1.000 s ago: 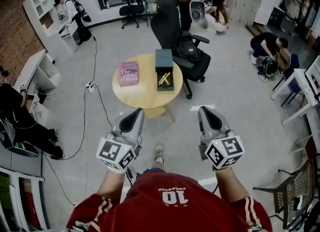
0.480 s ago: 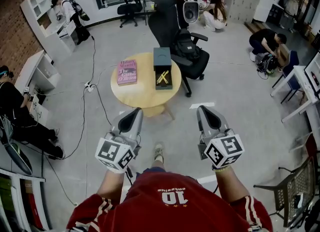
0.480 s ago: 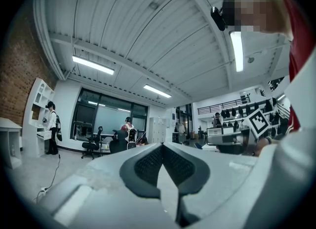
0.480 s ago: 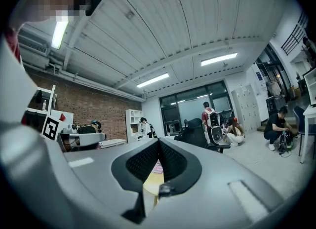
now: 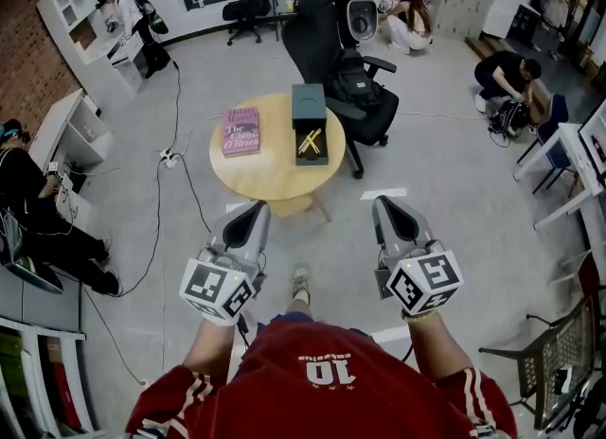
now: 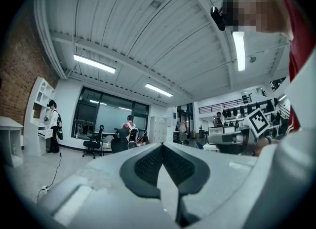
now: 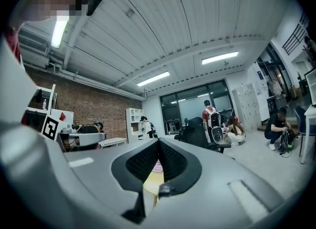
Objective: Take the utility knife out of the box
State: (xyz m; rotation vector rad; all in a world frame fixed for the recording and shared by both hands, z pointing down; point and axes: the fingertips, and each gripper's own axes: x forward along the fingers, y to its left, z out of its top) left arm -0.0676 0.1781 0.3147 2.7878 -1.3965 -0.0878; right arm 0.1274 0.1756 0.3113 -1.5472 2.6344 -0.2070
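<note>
head view: above left gripper (image 5: 254, 212) and right gripper (image 5: 388, 204), steeply down, round table (image 5: 270, 177) ahead | gripper views: level, low, both face black chair (image 5: 324, 35)

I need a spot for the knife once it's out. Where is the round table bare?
The table is bare across its near half, in front of the book and box. A narrower strip runs between them. Its far right is crowded by the office chair.

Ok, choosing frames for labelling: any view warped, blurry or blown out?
Head view: sharp, evenly lit, edges slightly bent. Left gripper view: heavy fisheye, black corners, near fingers soft, ceiling light glaring. Right gripper view: same fisheye, light strips bright.
</note>
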